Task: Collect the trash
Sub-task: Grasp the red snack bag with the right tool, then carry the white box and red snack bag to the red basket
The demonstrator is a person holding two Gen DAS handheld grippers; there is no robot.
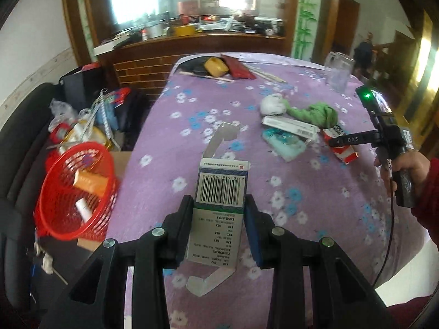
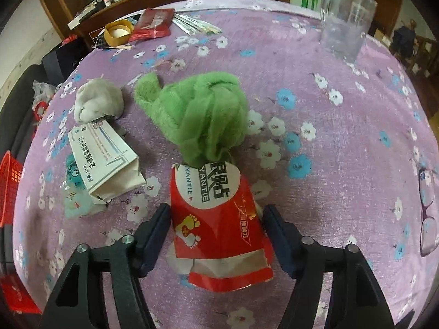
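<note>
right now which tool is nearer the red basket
Left. The left tool, shut on a barcoded box, is beside the red basket; the right tool straddles a red packet farther across the table.

One red basket [image 1: 74, 192], three boxes [image 2: 216, 219], one glass [image 2: 345, 19], one green cloth [image 2: 203, 115].

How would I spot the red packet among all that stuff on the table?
Start at the purple flowered tablecloth and find the fluffy green cloth. The red packet lies at its near end, between the open fingers of the right hand-held gripper. Unlike the neighbouring white box, it shows yellow footprints.
</note>
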